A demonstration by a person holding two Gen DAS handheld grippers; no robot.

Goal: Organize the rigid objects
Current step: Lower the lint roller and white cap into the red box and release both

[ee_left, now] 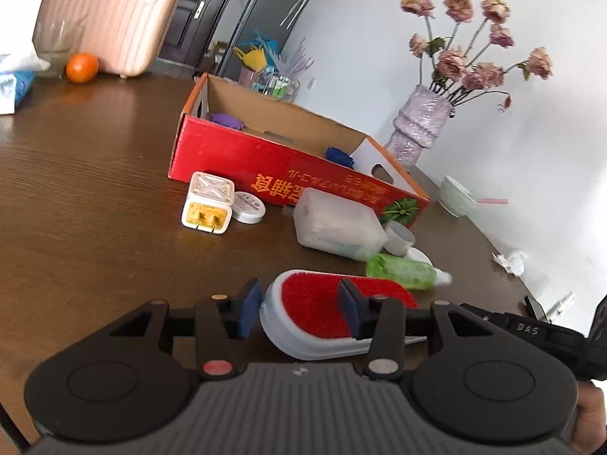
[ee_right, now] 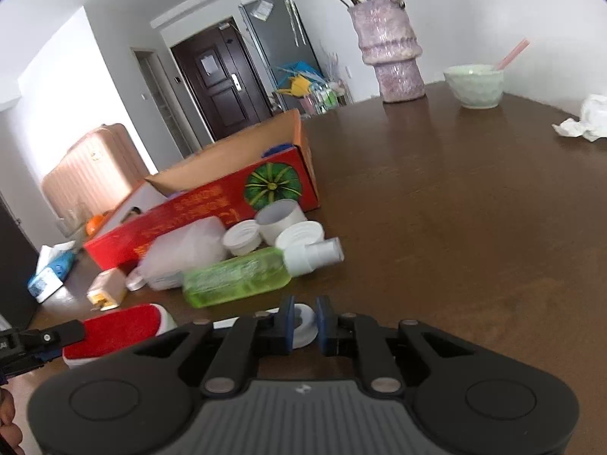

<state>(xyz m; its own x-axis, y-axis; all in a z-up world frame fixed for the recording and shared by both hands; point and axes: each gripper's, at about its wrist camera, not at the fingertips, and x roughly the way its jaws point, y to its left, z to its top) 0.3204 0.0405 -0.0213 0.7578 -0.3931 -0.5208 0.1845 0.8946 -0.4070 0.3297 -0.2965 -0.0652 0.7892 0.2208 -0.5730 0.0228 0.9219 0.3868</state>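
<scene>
L gripper (ee_left: 299, 313), bottom centre of its view: fingers spread wide around the red-faced lint brush (ee_left: 322, 311) on the table (ee_left: 95, 189), pads not clamped. R gripper (ee_right: 304, 324), bottom centre: fingers narrowed on a small white ring-shaped cap (ee_right: 303, 322); contact unclear, can't tell if gripped.

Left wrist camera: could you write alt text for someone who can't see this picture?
The left gripper straddles a red-faced lint brush on a brown table, its jaws apart around the brush. Beyond lie a green spray bottle, a frosted container, a white plug adapter and an open red box.
</scene>
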